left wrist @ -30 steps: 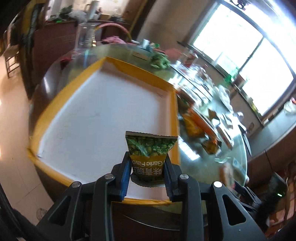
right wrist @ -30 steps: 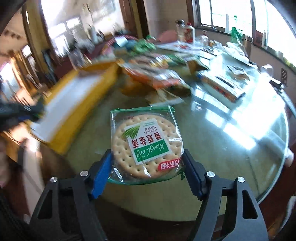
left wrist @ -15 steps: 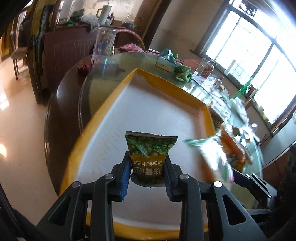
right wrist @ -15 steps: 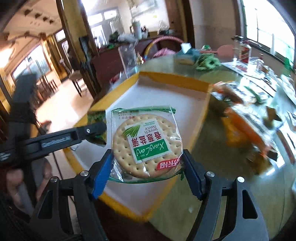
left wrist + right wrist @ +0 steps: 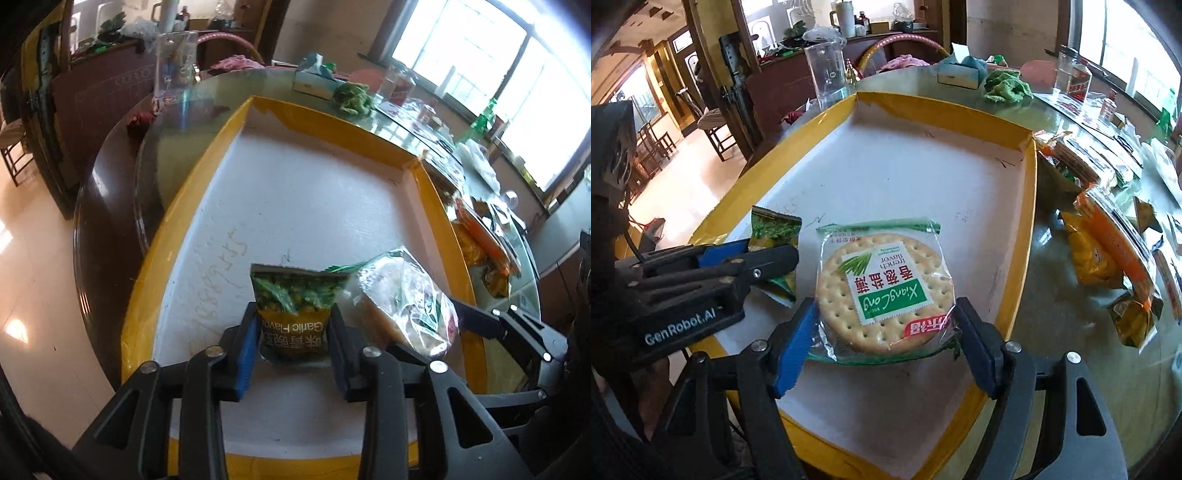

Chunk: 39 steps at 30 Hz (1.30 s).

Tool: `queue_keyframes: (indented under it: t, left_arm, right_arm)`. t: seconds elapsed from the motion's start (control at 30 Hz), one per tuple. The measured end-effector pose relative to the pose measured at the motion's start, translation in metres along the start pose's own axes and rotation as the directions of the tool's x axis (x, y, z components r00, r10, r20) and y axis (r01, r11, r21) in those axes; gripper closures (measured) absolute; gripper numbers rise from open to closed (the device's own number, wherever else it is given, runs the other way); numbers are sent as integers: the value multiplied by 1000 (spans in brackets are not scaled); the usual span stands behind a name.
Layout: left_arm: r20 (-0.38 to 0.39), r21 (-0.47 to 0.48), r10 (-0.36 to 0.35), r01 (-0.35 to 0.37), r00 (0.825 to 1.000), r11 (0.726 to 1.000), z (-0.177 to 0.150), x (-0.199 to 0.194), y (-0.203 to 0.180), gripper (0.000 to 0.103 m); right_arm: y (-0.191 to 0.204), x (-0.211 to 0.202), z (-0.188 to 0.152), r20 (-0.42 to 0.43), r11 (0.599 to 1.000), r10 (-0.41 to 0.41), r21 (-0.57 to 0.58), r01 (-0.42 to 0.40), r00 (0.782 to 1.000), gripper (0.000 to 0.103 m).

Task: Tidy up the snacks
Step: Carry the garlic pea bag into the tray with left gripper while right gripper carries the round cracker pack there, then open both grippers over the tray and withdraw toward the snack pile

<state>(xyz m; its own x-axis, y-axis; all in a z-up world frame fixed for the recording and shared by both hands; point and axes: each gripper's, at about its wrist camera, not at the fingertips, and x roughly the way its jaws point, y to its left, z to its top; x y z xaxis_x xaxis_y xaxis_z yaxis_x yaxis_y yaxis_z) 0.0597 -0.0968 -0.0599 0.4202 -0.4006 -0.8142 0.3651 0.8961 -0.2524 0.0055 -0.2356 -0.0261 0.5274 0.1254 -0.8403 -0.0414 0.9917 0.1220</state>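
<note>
left fingers (image 5: pixel 248 343) wider around pea packet (image 5: pixel 295 314)

Daylight admitted through blown-out windows (image 5: pixel 517 85) at upper right; glare thrown across the glass tabletop (image 5: pixel 1071 332); edges bent by fisheye distortion, corners darkened; focus sharp.

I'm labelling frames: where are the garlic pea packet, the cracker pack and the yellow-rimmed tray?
garlic pea packet (image 5: pixel 293 332), left wrist view, yellow label.
cracker pack (image 5: pixel 886 291), right wrist view, green label.
yellow-rimmed tray (image 5: pixel 1030 206), right wrist view, right rim.
</note>
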Motion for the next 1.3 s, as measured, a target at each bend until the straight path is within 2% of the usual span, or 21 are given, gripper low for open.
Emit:
queue_keyframes:
  t: [0.1,0.17,0.2,0.27,0.3,0.43,0.57,0.63,0.8,0.93,1.13,1.3]
  left_arm:
    - [12,-3,-43,43,999,999,-4,-7,-1,54]
    - [36,-16,-61,61,998,998,-6,-14,-2,41]
    - [57,-27,-64,66,996,997,-8,-20,-3,38]
    - [94,-49,-43,47,995,998,-11,-27,-6,25]
    - [114,-56,-29,36,993,998,-12,-31,-9,23]
    - [166,-72,23,-12,986,997,-15,-44,-22,23]
    - [184,3,100,-102,978,995,-17,-49,-45,23]
    - [199,19,112,-118,973,993,-22,-52,-55,23]
    - [228,77,76,-95,971,993,-31,-59,-91,20]
    - [186,138,22,-48,982,989,-33,-54,-128,20]
    - [148,216,-40,8,988,976,-33,-45,-173,20]
    - [141,277,-55,14,988,961,-40,-39,-200,20]
  right_arm:
    - [3,-3,-1,9,1000,-19,-11,19,1000,26]
    - [4,-8,-2,29,1000,-25,-17,26,999,22]
    - [3,-12,-3,45,999,-26,-19,27,999,18]
    - [1,-21,-4,83,1000,-16,-25,18,996,16]
    - [-1,-25,-5,95,1000,-18,-18,20,995,16]
    - [-21,-49,-16,168,999,16,28,-21,986,14]
    - [-48,-70,-30,229,991,76,91,-99,970,14]
    - [-64,-77,-38,246,985,94,120,-127,965,14]
    - [-100,-92,-59,297,975,83,173,-139,951,14]
    - [-125,-105,-77,321,972,63,195,-131,945,14]
    - [-164,-120,-102,338,951,67,263,-162,939,14]
    - [-188,-129,-116,347,940,64,294,-173,936,14]
